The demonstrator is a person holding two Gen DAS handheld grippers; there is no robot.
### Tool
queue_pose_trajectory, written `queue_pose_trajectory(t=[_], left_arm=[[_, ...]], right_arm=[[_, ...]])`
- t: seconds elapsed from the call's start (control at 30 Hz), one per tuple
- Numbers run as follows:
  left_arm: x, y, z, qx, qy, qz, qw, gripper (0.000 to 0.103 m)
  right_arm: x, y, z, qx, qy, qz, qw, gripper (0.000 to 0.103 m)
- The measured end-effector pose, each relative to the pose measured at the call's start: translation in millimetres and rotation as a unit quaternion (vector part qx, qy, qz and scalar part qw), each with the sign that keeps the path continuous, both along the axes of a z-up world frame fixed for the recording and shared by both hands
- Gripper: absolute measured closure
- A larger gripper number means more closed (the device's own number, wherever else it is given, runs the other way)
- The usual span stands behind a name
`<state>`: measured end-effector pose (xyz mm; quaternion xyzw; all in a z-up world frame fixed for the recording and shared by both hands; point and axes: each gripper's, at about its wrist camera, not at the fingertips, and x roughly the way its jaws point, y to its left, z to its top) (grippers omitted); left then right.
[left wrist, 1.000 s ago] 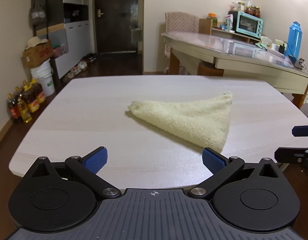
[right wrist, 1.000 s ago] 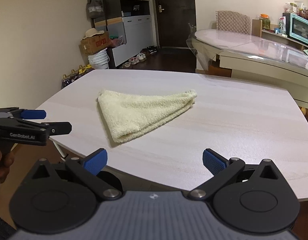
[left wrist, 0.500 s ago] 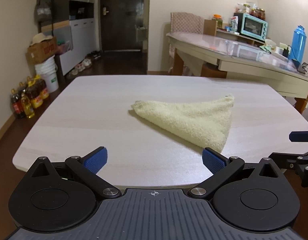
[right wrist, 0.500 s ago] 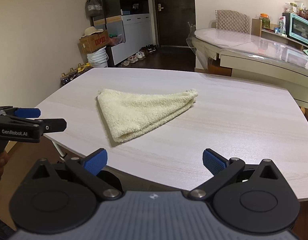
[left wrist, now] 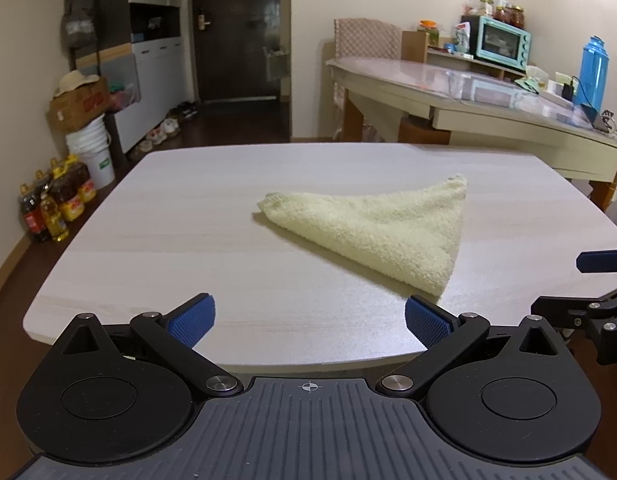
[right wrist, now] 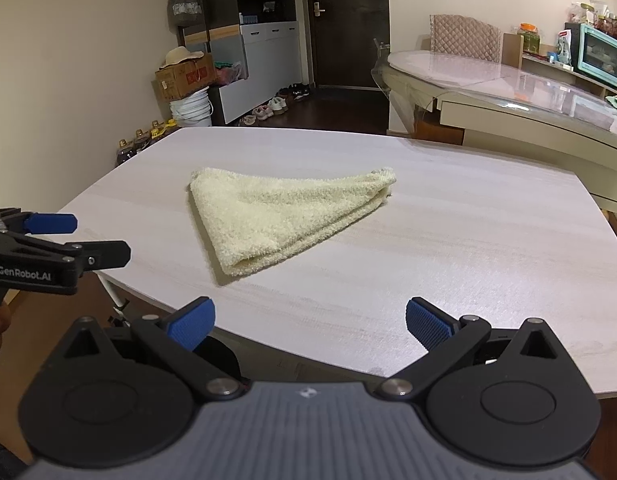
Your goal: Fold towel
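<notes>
Towel (left wrist: 382, 228) lies folded in a triangle mid-table (left wrist: 188, 208), ahead of both grippers — left gripper (left wrist: 306, 316) and right gripper (right wrist: 308, 320) wide open, empty — its near point roughly between them.

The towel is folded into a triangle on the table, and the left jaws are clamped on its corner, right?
Not quite. The left wrist view shows the left gripper open, jaws apart and short of the towel. The towel is indeed a folded triangle on the table.
</notes>
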<state>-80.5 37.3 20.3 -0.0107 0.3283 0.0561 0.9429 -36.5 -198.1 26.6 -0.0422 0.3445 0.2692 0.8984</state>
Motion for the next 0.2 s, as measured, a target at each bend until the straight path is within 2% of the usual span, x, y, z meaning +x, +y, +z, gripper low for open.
queue_pose_trajectory(t=[0.2], left_arm=[[-2.6,-2.7,1.7,0.001,-0.011,-0.012,0.9999,0.0]], right_arm=[[-1.0,-0.6,-0.4,0.001,0.0,-0.001,1.0,0.0]])
